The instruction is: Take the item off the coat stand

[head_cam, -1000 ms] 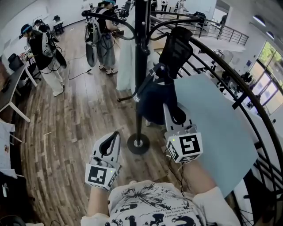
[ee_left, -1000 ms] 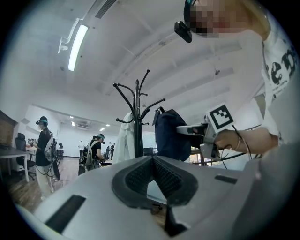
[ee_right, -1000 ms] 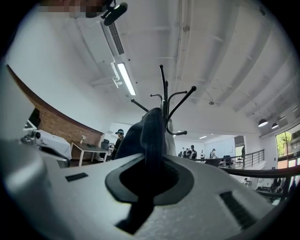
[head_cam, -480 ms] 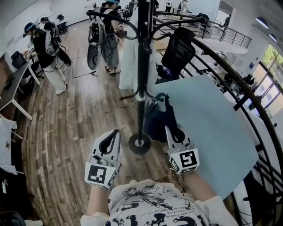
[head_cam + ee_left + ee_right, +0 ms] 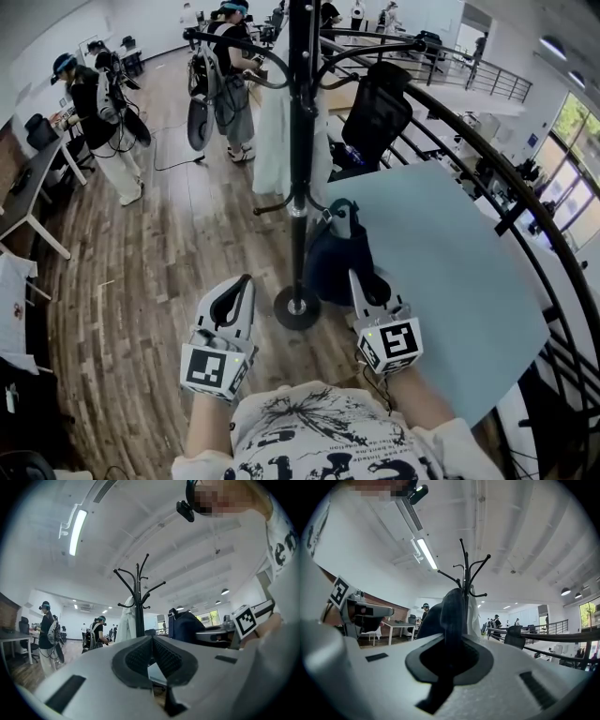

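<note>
A black coat stand (image 5: 298, 141) rises ahead of me from its round base (image 5: 296, 307), and a white garment (image 5: 270, 141) still hangs on it. My right gripper (image 5: 356, 274) is shut on the strap of a dark navy bag (image 5: 337, 258), which hangs just right of the pole, low and clear of the hooks. In the right gripper view the dark strap (image 5: 452, 616) runs up between the closed jaws of the right gripper (image 5: 451, 651), with the stand (image 5: 465, 569) behind it. The left gripper (image 5: 246, 283) is shut and empty, left of the base; the left gripper (image 5: 152, 641) sees the bag (image 5: 185, 625).
A light blue round table (image 5: 450, 281) lies close on the right, with a curved black railing (image 5: 525, 187) behind it. A black office chair (image 5: 377, 108) stands beyond the stand. People wearing gear (image 5: 94, 122) stand at the back left, near a desk (image 5: 19, 202).
The right gripper has drawn the navy bag down and toward me, away from the stand's upper arms. Over the last half second it barely moved. The left gripper stayed put.
</note>
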{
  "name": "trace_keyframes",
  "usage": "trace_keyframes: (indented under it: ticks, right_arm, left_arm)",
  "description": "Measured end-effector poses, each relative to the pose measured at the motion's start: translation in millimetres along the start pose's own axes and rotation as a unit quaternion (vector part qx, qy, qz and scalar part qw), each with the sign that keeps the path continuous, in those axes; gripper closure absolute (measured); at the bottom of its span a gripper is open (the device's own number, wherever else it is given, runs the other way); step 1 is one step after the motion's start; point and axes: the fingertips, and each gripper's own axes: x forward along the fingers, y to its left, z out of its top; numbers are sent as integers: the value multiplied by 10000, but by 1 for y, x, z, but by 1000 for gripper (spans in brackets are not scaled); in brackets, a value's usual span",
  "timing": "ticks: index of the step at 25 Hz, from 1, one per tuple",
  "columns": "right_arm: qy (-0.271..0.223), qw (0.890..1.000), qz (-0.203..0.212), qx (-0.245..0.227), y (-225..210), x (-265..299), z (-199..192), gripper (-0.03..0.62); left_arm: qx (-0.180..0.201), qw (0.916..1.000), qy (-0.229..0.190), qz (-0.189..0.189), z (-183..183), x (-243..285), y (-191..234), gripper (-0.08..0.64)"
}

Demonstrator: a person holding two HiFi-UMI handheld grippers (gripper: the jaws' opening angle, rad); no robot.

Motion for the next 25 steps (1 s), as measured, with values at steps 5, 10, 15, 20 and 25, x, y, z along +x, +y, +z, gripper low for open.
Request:
trace_keyframes:
  ticks: [5, 10, 15, 20, 25]
  right_arm:
    - [-73, 10000, 54, -8, 1, -2, 11, 583]
    - [-81, 9999, 67, 86, 3, -5, 11, 583]
    - [-30, 9997, 102, 203, 4, -3, 4, 583]
    - [31, 9996, 93, 255, 0, -2, -2, 583]
    - [131, 9997, 56, 214, -5, 0, -7, 583]
  left_arm:
    - [15, 10000, 79, 36, -1, -3, 0, 555]
    - [5, 9999, 132, 79, -3, -7, 1, 555]
    - [-8, 9999, 148, 82, -4, -7, 1, 555]
    - [3, 9998, 194, 85, -10, -1, 1, 555]
    - [3, 9997, 210, 92, -12, 4, 2, 555]
